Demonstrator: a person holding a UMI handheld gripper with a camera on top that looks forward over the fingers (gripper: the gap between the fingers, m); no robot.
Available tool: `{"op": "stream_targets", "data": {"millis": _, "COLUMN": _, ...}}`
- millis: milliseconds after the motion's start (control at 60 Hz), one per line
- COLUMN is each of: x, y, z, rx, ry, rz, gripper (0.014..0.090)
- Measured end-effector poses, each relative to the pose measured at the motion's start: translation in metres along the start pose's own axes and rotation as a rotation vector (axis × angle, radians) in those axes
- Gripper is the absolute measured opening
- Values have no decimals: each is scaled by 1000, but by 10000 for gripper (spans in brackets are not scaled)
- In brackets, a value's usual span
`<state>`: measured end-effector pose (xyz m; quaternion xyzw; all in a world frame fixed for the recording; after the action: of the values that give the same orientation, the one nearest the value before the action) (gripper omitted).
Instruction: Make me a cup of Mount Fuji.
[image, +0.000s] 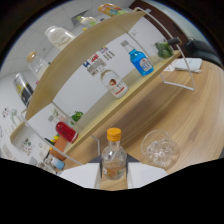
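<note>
A small clear bottle (114, 159) with an orange cap and amber liquid sits between my fingers, and both press on its sides. My gripper (114, 172) is shut on it. The bottle stands straight along the fingers while the table and shelf look tilted behind it. Just ahead and to the right of the fingers, a clear glass (159, 148) with ice cubes stands on the wooden table (190, 115). The bottle's base is hidden low between the fingers (82, 175).
Beyond the bottle is a wooden wall shelf (95, 47) with a blue bottle (140, 61), a white bottle with a red label (114, 84), a red can (66, 131), and several more bottles on the higher board. A white wire frame (175, 65) stands farther along the table.
</note>
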<state>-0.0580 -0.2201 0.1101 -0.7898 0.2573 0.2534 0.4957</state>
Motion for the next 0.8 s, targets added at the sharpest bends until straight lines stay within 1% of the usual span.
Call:
{"op": "stream_targets", "data": {"millis": 233, "x": -5, "y": -1, "z": 11, "rx": -19, "ry": -122, "rz": 485, "gripper": 350}}
{"op": "stream_targets", "data": {"millis": 450, "x": -17, "y": -2, "z": 16, "rx": -57, "ry": -237, "rz": 836, "gripper": 351}}
{"op": "stream_targets", "data": {"millis": 650, "x": -22, "y": -13, "z": 14, "rx": -39, "ry": -311, "rz": 1051, "gripper": 351}}
{"op": "stream_targets", "data": {"millis": 800, "x": -18, "y": -21, "z": 12, "rx": -11, "ry": -346, "rz": 1165, "gripper": 352}}
